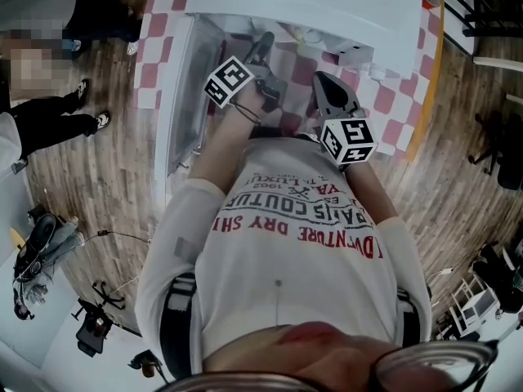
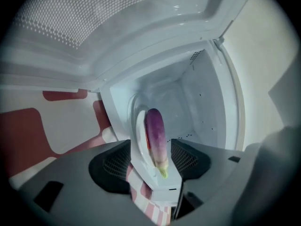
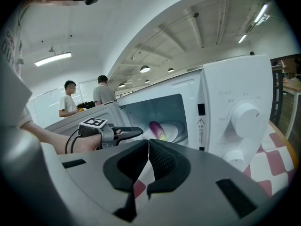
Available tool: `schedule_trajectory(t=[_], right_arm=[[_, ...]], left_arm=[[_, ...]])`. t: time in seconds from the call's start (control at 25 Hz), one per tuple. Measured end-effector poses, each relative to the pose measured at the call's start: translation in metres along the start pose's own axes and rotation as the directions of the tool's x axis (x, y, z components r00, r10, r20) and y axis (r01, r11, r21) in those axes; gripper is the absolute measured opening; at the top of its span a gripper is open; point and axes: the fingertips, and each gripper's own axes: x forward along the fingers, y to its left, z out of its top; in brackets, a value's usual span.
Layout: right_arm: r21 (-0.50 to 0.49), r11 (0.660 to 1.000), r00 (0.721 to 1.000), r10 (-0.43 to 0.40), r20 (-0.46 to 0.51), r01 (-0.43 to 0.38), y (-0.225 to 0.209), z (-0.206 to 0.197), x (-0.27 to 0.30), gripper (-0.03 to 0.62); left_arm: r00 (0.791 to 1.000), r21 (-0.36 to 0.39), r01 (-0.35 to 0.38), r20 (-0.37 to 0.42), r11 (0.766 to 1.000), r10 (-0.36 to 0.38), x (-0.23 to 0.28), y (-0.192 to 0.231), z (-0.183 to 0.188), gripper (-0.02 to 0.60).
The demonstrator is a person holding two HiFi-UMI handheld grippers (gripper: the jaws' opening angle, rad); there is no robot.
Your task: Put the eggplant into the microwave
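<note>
Wide-spread jaws of the left gripper (image 2: 153, 166) stand at the mouth of the open microwave (image 2: 207, 102), pressing on nothing. Just past them the eggplant (image 2: 156, 138) lies free on the white turntable plate (image 2: 139, 135) inside the cavity, its green stem end toward the opening. Further right, the right gripper (image 3: 148, 149) sits before the microwave's dial panel (image 3: 237, 121), jaws closed together and empty.

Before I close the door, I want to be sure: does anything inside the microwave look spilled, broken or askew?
Nothing stands out. The eggplant lies whole on the plate inside the microwave. The left tongs are open and do not grip it. No spill or damage shows.
</note>
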Motion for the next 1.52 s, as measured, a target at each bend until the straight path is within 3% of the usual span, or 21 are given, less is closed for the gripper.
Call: schedule_trajectory(t=[0.04, 0.12, 0.16, 0.28, 0.4, 0.56, 0.68, 0.76, 0.84, 0.96, 1.04, 1.12, 1.2, 1.32, 1.52], right_arm=[[0.002, 1.0, 1.0, -0.001, 0.002, 0.001, 0.001, 0.0, -0.001, 0.027], [0.005, 1.0, 1.0, -0.004, 0.005, 0.004, 0.002, 0.0, -0.002, 0.028], [0.006, 1.0, 1.0, -0.005, 0.006, 0.005, 0.003, 0.0, -0.003, 0.028], [0.004, 1.0, 1.0, -0.006, 0.014, 0.006, 0.006, 0.002, -0.005, 0.028], [0.005, 1.0, 1.0, -0.019, 0.025, 0.019, 0.006, 0.006, -0.006, 0.028], [-0.003, 0.999, 0.998, -0.038, 0.045, 0.038, 0.006, 0.014, -0.009, 0.028], [-0.036, 0.998, 0.996, -0.045, 0.08, 0.048, 0.009, 0.027, -0.012, 0.028], [-0.071, 0.996, 0.992, -0.052, 0.112, 0.061, 0.011, 0.04, -0.015, 0.028], [-0.111, 0.991, 0.987, -0.063, 0.148, 0.079, 0.012, 0.053, -0.019, 0.027], [-0.148, 0.983, 0.977, -0.078, 0.2, 0.109, 0.012, 0.069, -0.026, 0.028], [-0.157, 0.98, 0.97, -0.086, 0.229, 0.124, 0.012, 0.077, -0.03, 0.026], [-0.165, 0.977, 0.964, -0.093, 0.25, 0.137, 0.012, 0.083, -0.032, 0.026], [-0.175, 0.973, 0.959, -0.099, 0.266, 0.149, 0.012, 0.087, -0.033, 0.026], [-0.191, 0.968, 0.955, -0.103, 0.279, 0.16, 0.014, 0.092, -0.032, 0.026], [-0.217, 0.962, 0.956, -0.102, 0.276, 0.166, 0.018, 0.094, -0.029, 0.026]], left_arm=[[1.0, 0.018, -0.008, -0.004, 1.0, 0.008, -0.004, -0.001, -0.001, 0.256], [1.0, 0.039, -0.022, -0.007, 0.999, 0.023, -0.013, -0.003, -0.004, 0.084], [1.0, 0.043, -0.024, -0.006, 0.999, 0.024, -0.019, -0.004, -0.006, 0.043], [1.0, 0.075, -0.004, -0.014, 0.997, 0.005, -0.034, -0.015, -0.011, 0.034], [0.999, 0.171, 0.028, -0.045, 0.985, -0.021, -0.049, -0.032, -0.019, 0.032], [0.996, 0.346, 0.088, -0.061, 0.934, -0.071, -0.067, -0.066, -0.022, 0.032], [0.991, 0.512, 0.134, -0.057, 0.849, -0.123, -0.08, -0.102, -0.019, 0.032], [0.987, 0.639, 0.146, -0.04, 0.755, -0.157, -0.088, -0.126, -0.015, 0.032], [0.982, 0.753, 0.141, -0.021, 0.643, -0.19, -0.096, -0.148, -0.013, 0.032], [0.974, 0.866, 0.117, -0.006, 0.486, -0.225, -0.105, -0.172, -0.015, 0.032], [0.973, 0.912, 0.095, -0.001, 0.398, -0.231, -0.109, -0.182, -0.018, 0.032], [0.973, 0.94, 0.077, 0.001, 0.333, -0.229, -0.112, -0.186, -0.02, 0.032], [0.972, 0.944, 0.082, -0.005, 0.319, -0.236, -0.114, -0.19, -0.022, 0.032], [0.969, 0.938, 0.089, -0.004, 0.336, -0.245, -0.115, -0.192, -0.02, 0.032], [0.974, 0.949, 0.063, 0.009, 0.31, -0.227, -0.114, -0.189, -0.016, 0.032]])
